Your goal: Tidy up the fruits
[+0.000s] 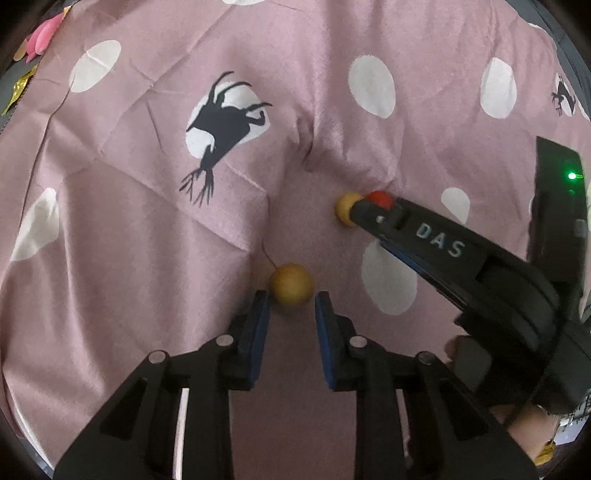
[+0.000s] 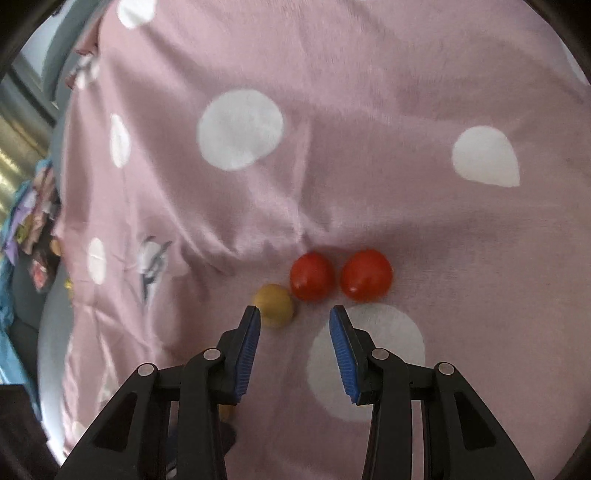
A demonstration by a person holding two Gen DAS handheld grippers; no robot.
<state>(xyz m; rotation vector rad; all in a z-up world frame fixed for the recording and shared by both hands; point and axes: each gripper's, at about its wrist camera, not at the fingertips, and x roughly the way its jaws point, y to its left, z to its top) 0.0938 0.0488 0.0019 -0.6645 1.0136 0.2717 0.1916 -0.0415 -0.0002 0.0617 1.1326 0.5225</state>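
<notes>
The left claw has its blue pads on either side of a small yellow-brown round fruit, pinching it at the very tips; the fruit sits on a pink cloth printed with white dots and a black deer silhouette. A thin dark stem or thread runs up from the fruit across the cloth.

In the left wrist view the right claw comes in from the right, a black body with the raised letters "DAS" along its upper finger. A green light glows on the black housing behind it. Its tip lies against a second yellow-brown fruit, with a red fruit just behind the finger. Part of a hand shows under that claw's body.

The right wrist view shows the right claw spread, nothing between its blue ribbed pads. The second yellow-brown fruit lies just beside the left pad, touching or nearly touching it; I cannot tell which. Just beyond are two red cherry tomatoes side by side, close together, the left one next to the yellow-brown fruit. All three rest on the pink cloth, which is creased behind them. A white dot of the print lies under the right pad.

At the far left edge of the left wrist view, off the cloth, are a pink object and some gold foil, too blurred to name. No other writing can be read.
</notes>
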